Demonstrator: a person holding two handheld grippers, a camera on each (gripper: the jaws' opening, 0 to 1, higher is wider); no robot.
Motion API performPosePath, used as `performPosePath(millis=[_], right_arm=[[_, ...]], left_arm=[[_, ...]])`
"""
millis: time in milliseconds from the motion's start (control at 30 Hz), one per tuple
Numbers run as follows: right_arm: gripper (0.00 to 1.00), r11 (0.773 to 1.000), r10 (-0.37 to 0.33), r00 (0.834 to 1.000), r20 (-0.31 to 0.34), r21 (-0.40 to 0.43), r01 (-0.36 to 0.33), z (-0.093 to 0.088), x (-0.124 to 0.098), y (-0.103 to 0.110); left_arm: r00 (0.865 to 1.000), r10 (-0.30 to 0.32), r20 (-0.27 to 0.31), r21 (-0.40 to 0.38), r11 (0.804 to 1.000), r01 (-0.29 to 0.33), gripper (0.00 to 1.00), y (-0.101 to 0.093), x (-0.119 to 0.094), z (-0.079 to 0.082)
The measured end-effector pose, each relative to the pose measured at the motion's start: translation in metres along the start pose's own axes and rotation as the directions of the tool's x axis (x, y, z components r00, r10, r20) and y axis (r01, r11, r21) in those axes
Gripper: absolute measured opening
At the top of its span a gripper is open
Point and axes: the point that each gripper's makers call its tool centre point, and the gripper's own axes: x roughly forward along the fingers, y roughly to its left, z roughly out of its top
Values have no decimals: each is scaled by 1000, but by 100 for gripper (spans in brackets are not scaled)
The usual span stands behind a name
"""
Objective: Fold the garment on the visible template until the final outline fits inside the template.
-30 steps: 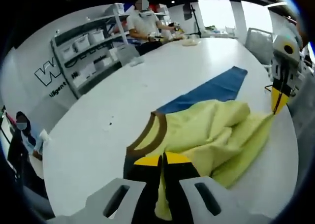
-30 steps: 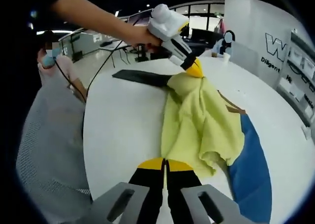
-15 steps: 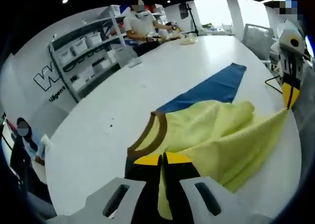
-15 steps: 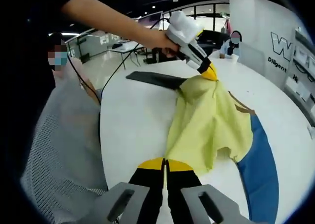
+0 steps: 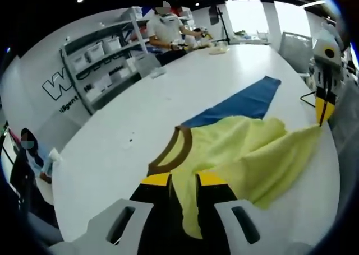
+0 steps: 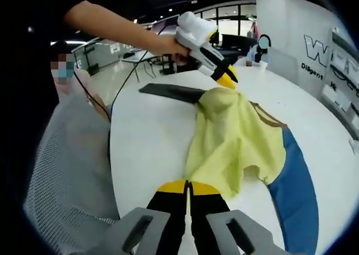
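Note:
A pale yellow garment [image 5: 252, 148] with a brown collar [image 5: 168, 154] lies bunched on the white table, partly over the blue template [image 5: 241, 101]. My left gripper [image 5: 183, 179] stands open, and a fold of the cloth runs loosely between its jaws. In the right gripper view, the left gripper [image 6: 226, 75] hovers just above the garment's [image 6: 235, 137] far end, held by a hand. My right gripper [image 6: 188, 185] is shut on the garment's near edge. In the left gripper view, the right gripper [image 5: 321, 112] holds the garment's corner raised. The blue template [image 6: 297, 193] curves along the right.
A black strip [image 6: 168, 91] lies on the table [image 6: 146, 148] beyond the garment. A grey mesh chair [image 6: 67, 171] stands at the table's edge by a seated person. Shelves [image 5: 101, 53] line the wall, and a person works at the table's far end.
My left gripper's jaws have parted and let go of the garment, whose far end has sagged. The right gripper stays shut on its corner.

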Motion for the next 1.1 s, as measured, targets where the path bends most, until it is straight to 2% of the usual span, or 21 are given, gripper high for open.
performPosePath(millis=[167,400,633,733,833,933,1100], right_arm=[[0,1000,-6,1000,7,5,6,0,0,-1],[0,1000,-15,1000,15,17,15,0,0,-3],[0,1000,-21,999,25,23,21,0,2,-2],[0,999,-27,999,29,20,26,-1,3,-3],[0,999,-36,999,34,12,36,0,3,-4],[0,999,-39,998,41,18,39,0,2,-5],[0,999,-46,998,50,13,46,-1,0,-6]], left_arm=[[1000,1,14,4,1000,-1,23,-9,-13,-5],[1000,-24,8,-11,1000,24,20,-34,-27,-20],[998,-60,-17,16,998,61,18,-63,-36,-43],[995,-83,-58,3,997,83,19,-76,-35,-62],[992,-84,-90,8,996,85,20,-80,-30,-73],[991,-80,-110,-20,997,79,22,-77,-25,-80],[989,-87,-121,-16,996,85,22,-77,-20,-85]])
